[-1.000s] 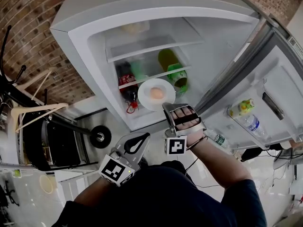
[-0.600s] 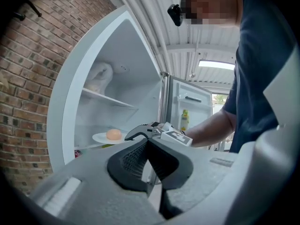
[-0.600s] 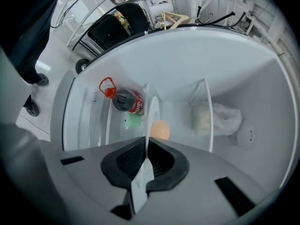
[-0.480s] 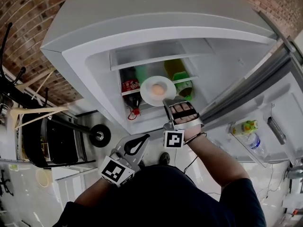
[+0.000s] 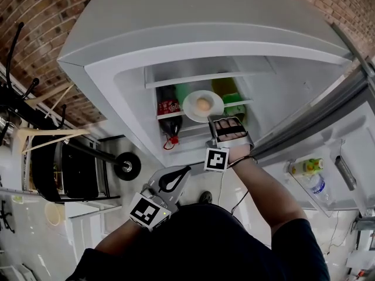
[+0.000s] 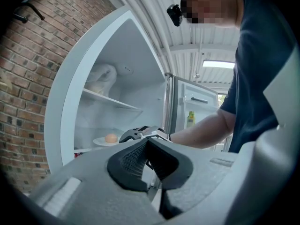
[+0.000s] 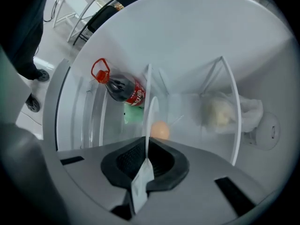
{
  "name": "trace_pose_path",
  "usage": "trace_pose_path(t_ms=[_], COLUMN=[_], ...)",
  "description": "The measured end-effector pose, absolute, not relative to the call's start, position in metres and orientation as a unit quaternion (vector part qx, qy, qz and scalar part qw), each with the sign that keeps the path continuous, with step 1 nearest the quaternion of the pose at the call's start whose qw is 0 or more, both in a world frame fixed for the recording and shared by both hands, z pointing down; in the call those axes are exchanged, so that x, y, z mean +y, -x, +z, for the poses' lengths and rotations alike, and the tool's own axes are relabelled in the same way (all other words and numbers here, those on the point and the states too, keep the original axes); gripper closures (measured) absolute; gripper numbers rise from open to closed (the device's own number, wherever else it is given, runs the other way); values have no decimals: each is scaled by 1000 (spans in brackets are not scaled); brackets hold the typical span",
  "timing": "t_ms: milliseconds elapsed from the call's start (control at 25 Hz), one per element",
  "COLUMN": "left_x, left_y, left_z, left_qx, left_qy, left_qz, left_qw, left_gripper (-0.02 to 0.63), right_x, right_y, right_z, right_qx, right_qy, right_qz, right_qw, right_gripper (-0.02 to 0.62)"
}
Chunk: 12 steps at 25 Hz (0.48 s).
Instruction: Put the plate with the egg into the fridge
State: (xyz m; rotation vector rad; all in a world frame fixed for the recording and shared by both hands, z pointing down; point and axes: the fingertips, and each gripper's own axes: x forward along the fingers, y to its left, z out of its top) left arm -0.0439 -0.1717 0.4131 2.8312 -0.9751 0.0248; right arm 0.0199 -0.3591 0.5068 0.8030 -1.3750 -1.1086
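Pinching plate (image 5: 191,109) by near rim, R gripper (image 5: 214,122) holds it level w/ egg (image 5: 203,104) at front of mid shelf (image 5: 248,101) in fridge (image 5: 176,22), plate straight ahead of jaws; L gripper (image 5: 179,174) closed on nothing, outside fridge

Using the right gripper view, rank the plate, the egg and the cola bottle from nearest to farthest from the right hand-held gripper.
1. The plate: its rim is clamped in the right hand-held gripper.
2. The egg: on the plate, just beyond the jaws.
3. The cola bottle: farther back in the fridge, at the view's upper left.
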Motion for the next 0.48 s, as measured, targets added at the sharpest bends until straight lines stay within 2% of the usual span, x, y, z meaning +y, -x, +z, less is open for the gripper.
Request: trace_pose_path(t_ms=[480], left_x=[-168], left_y=[41], left_z=[417], left_qx=[-330], left_qy=[-941], left_qz=[5], left_qw=[81], left_gripper=[601], right_x=[-384], right_y=[-22], right_z=[513], right_qx=[-582], right_qy=[-336], right_qz=[-476], right_qw=[567], right_gripper=[574])
